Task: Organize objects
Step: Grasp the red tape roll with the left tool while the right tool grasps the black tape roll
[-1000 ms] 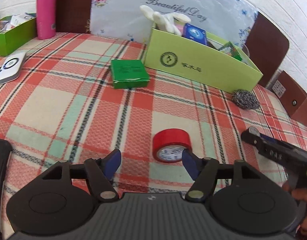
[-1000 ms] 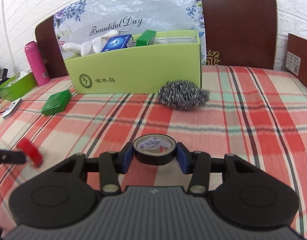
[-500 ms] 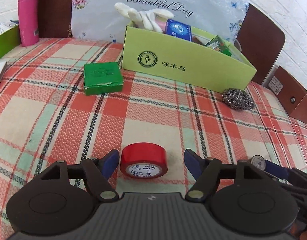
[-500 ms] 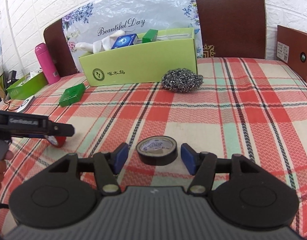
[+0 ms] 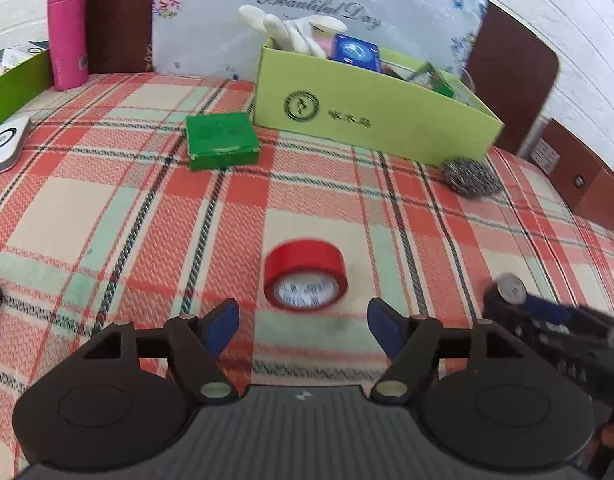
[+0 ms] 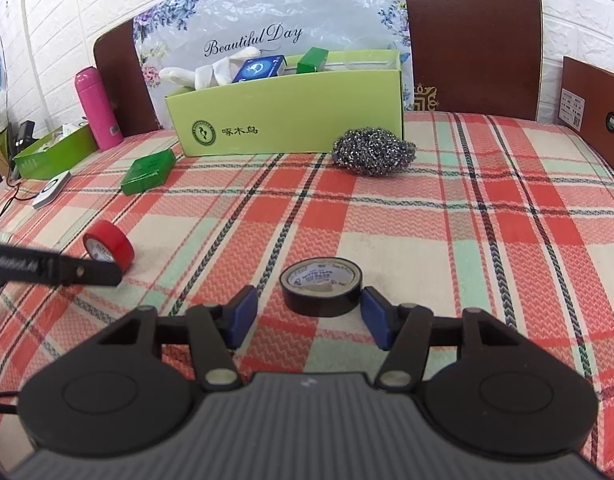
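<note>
A red tape roll point(image 5: 305, 276) lies on the plaid tablecloth just ahead of my open, empty left gripper point(image 5: 303, 326); it also shows in the right wrist view point(image 6: 108, 244). A black tape roll point(image 6: 321, 286) lies on the cloth just ahead of my open right gripper point(image 6: 307, 316), near its right finger, not held. A lime green box point(image 6: 287, 116) at the back holds white gloves, a blue packet and a green packet. A steel scourer point(image 6: 373, 151) lies at its right corner. A flat green box point(image 5: 222, 140) lies to its left.
A pink bottle point(image 5: 66, 30), a green tray point(image 5: 11, 80) and a white device point(image 5: 5, 144) are at the far left. A brown box point(image 6: 595, 112) stands at the right edge. Chairs and a floral bag stand behind the table.
My right gripper opened and let go of the black tape roll, which now lies on the cloth. My left gripper drew back a little from the red roll.
</note>
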The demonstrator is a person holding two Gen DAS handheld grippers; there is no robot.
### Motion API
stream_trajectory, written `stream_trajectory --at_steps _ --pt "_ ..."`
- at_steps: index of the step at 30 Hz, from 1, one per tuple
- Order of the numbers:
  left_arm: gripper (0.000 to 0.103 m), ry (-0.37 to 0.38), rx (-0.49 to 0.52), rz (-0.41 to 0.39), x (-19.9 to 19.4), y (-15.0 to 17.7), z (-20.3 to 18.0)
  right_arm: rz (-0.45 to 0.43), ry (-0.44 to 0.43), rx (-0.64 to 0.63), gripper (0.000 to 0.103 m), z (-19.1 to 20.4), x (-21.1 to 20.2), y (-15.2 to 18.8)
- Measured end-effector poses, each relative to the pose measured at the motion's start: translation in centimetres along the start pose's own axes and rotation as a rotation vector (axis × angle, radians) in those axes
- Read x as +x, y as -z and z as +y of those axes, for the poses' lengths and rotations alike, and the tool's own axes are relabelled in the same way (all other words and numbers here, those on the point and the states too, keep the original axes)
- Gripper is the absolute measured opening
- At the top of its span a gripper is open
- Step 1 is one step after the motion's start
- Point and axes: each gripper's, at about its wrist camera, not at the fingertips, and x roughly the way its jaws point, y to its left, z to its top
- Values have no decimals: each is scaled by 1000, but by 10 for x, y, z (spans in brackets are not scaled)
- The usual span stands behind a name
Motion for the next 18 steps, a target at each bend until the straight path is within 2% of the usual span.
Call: stream_trajectory --at_steps 3,6,9,12,15,18 --pt "73 17 -35 2 9 -6 3 3 -3 6 57 -1 -1 0" --pt "55 41 -36 6 9 -6 1 7 0 -2 57 -1 0 0" --pt "56 21 -26 3 9 -7 -1 1 12 3 56 1 3 -2" --pt "55 35 -32 5 13 -11 1 -4 24 1 53 1 6 -3" --pt "49 38 -28 8 15 -13 1 -9 30 -4 53 1 9 -3" --pt "49 38 -23 7 15 -13 0 -15 49 -11 53 0 13 -4"
